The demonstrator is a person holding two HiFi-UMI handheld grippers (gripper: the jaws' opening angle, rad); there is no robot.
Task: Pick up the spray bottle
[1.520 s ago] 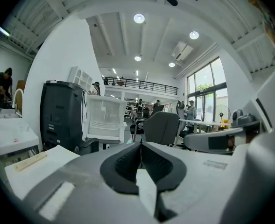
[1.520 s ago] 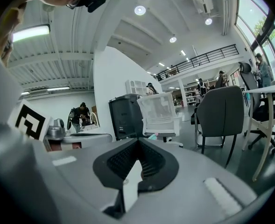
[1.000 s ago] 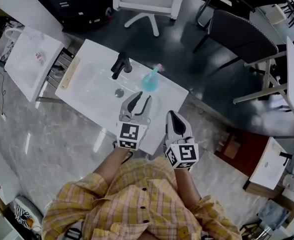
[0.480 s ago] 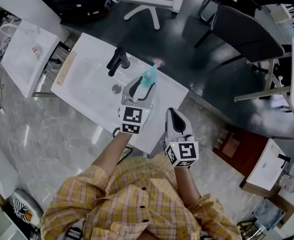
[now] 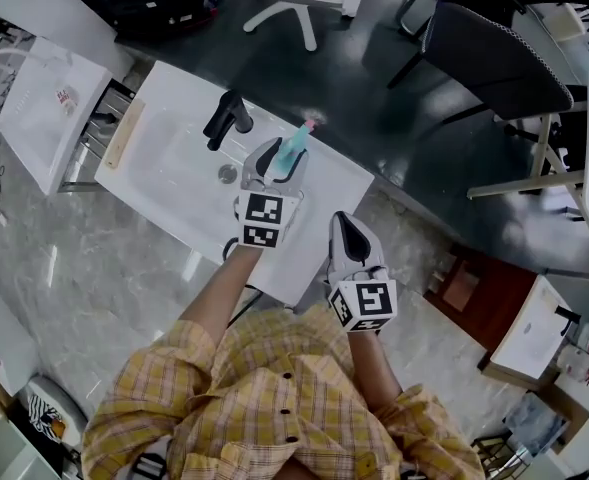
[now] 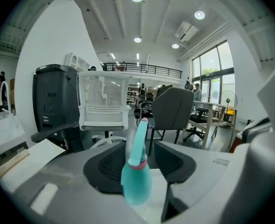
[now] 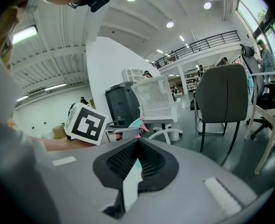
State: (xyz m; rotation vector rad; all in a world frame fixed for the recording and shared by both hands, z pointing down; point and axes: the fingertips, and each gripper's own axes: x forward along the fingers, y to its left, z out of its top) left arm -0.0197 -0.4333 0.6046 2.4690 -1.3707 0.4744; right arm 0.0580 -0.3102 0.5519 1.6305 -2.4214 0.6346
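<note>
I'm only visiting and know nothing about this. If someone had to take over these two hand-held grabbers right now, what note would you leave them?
Left gripper: jaws open, with the teal spray bottle between them. There is a gap on each side, so it is not gripped.
Right gripper: shut, empty, held back near the person's body.
Bottle: stands on the white sink top, right of the black faucet in the head view.
Done: left gripper placed around the bottle.
Left: close the jaws on the bottle, then lift it.
</note>
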